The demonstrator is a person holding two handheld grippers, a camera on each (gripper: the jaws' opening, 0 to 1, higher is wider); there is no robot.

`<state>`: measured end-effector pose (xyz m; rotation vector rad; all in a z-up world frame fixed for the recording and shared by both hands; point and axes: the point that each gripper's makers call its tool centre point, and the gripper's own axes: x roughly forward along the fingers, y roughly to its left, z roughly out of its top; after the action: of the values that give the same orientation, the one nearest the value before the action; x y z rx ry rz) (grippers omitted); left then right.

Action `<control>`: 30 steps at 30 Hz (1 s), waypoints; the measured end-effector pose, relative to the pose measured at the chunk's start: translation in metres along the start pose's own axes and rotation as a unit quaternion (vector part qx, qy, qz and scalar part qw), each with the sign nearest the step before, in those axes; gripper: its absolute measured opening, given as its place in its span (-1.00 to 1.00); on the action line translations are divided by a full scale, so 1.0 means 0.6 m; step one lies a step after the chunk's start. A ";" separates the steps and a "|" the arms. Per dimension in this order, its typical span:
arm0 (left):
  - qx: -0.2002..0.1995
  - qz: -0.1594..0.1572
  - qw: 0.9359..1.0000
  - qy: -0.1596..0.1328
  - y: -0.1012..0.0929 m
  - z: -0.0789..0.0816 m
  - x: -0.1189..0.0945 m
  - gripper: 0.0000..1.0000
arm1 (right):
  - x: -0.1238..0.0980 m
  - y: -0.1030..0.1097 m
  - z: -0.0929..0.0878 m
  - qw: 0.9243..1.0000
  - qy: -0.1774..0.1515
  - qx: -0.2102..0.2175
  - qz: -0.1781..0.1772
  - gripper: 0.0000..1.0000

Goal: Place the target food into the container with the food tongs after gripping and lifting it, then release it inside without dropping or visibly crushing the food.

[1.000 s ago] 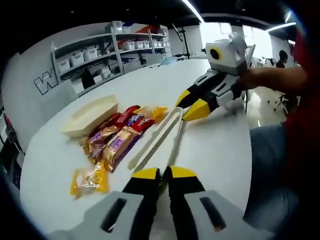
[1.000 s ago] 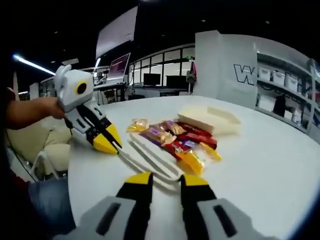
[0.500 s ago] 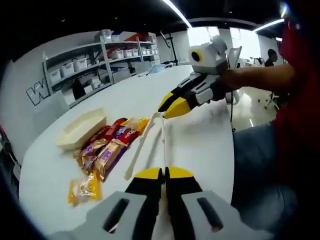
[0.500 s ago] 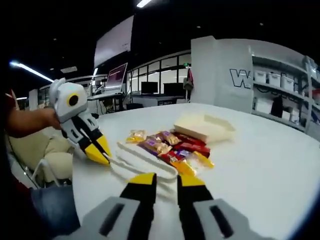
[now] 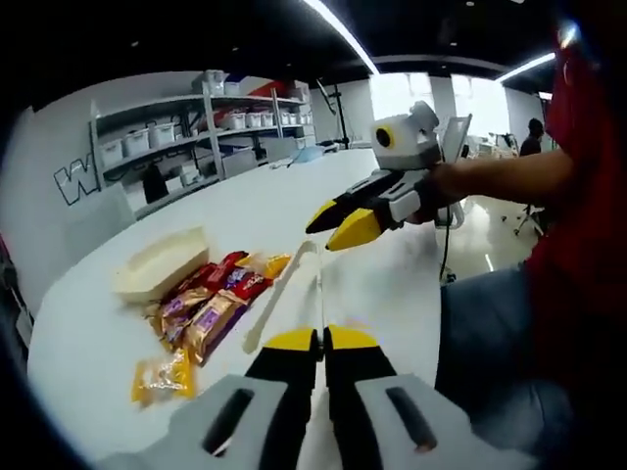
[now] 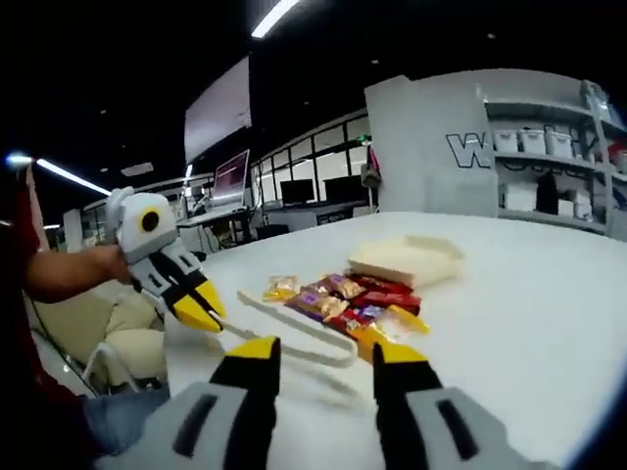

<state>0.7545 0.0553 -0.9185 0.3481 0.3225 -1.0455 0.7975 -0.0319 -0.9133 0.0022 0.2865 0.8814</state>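
Cream food tongs (image 5: 279, 299) hang just above the white table (image 5: 118, 338), with one arm running into my left gripper (image 5: 321, 340), which is shut on it. From the right gripper view the left gripper (image 6: 206, 315) holds the tongs (image 6: 294, 328) by an arm's end, and their shadow lies on the table below. My right gripper (image 6: 323, 351) is open, its jaws wide apart on either side of the tongs' joined end. Wrapped snack packets (image 5: 211, 299) lie in a loose heap beside a cream tray container (image 5: 162, 264). A yellow packet (image 5: 165, 377) lies apart, nearer me.
Seen from the left gripper view, the right gripper (image 5: 321, 233) hovers by the tongs' far end, held by a person's hand (image 5: 460, 181). Shelves with bins (image 5: 196, 137) stand behind the table. The table's near edge runs beside the person's legs (image 5: 490, 333).
The right gripper's jaws have spread wider around the tongs' joined end. The tongs have risen off the table in the left gripper's hold. Both cameras shifted a little.
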 end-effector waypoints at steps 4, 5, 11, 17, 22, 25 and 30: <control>-0.007 -0.009 1.000 -0.020 -0.007 0.015 -0.001 -0.97 | 0.000 0.011 0.000 1.000 -0.002 0.006 0.014 -0.22; -0.010 -0.011 1.000 -0.025 -0.009 0.019 -0.001 -0.97 | 0.000 0.011 0.002 1.000 -0.006 0.012 0.014 -0.22; -0.025 -0.016 0.999 -0.033 -0.013 0.019 -0.001 -0.97 | 0.003 0.008 -0.012 0.999 0.001 0.045 0.018 -0.20; -0.040 -0.017 0.998 -0.051 -0.012 0.025 -0.008 -0.97 | 0.006 0.015 -0.032 0.995 0.014 0.088 0.032 -0.17; -0.049 -0.026 0.997 -0.059 -0.017 0.030 -0.009 -0.97 | 0.007 0.028 -0.026 0.994 0.005 0.093 0.051 -0.29; -0.049 -0.026 0.997 -0.061 -0.017 0.031 -0.010 -0.97 | 0.005 0.029 -0.019 0.995 0.000 0.087 0.050 -0.28; -0.054 -0.030 0.996 -0.071 -0.016 0.037 -0.016 -0.97 | -0.006 0.030 0.001 0.995 -0.021 0.077 0.053 -0.37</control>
<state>0.7434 0.0486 -0.8956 0.1675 0.2623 -1.1003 0.7817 -0.0230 -0.9094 0.1804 0.3173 0.9607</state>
